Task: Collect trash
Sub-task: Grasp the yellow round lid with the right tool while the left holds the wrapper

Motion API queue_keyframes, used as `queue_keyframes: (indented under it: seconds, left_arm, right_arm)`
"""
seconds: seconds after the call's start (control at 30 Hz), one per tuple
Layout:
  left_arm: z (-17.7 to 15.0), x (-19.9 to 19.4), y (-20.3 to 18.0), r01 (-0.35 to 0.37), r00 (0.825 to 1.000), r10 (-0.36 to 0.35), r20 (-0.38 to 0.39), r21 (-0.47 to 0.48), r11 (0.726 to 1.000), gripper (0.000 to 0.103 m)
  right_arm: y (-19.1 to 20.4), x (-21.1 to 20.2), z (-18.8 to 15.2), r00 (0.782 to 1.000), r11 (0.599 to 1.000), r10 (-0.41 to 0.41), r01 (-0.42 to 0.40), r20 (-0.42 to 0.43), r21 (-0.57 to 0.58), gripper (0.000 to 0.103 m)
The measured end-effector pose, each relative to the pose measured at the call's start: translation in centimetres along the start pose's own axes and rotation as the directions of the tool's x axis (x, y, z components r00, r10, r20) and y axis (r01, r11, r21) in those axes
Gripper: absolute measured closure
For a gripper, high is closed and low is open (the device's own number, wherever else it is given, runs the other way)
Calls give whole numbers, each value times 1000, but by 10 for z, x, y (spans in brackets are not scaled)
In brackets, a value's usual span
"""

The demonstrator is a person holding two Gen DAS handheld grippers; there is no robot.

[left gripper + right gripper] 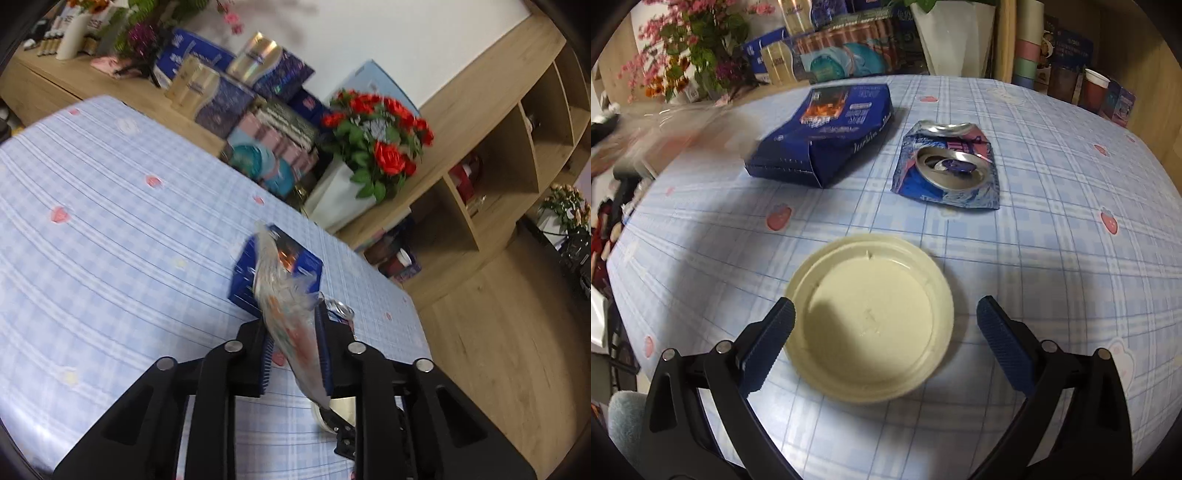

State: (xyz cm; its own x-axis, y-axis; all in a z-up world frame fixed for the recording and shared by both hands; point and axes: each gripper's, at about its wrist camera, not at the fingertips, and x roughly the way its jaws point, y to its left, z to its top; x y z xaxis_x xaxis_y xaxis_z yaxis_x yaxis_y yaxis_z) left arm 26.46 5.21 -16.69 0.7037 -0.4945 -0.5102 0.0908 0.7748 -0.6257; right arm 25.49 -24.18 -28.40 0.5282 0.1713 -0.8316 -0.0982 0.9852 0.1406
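My left gripper (293, 343) is shut on a clear plastic wrapper (284, 295) with orange print and holds it above the table. Behind it lies a crumpled blue carton (243, 277), also in the right wrist view (827, 136). A crushed blue can (947, 166) lies right of the carton; its rim peeks out past the left gripper (341, 308). A cream plastic lid (868, 317) lies flat between the fingers of my open right gripper (886, 328), which hovers just over it. The blurred wrapper shows at the left edge of the right wrist view (665, 129).
The table has a blue checked cloth (1071, 221). Behind it stand gift boxes (236, 99), a white pot of red roses (373, 147), pink flowers (683, 48) and a wooden shelf unit (517, 147) with cups (1093, 88).
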Motion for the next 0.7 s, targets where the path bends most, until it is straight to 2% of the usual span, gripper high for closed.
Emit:
queue_keyframes:
  seconds: [0.23, 0.7]
  left_arm:
    - [-10, -10, 23, -44, 998, 43, -46, -18, 999, 90]
    - [-27, -43, 24, -63, 998, 63, 13, -5, 998, 90]
  right_arm:
    - [8, 1, -3, 1000, 999, -15, 14, -17, -32, 6]
    - [20, -10, -5, 999, 999, 35, -36, -16, -19, 6]
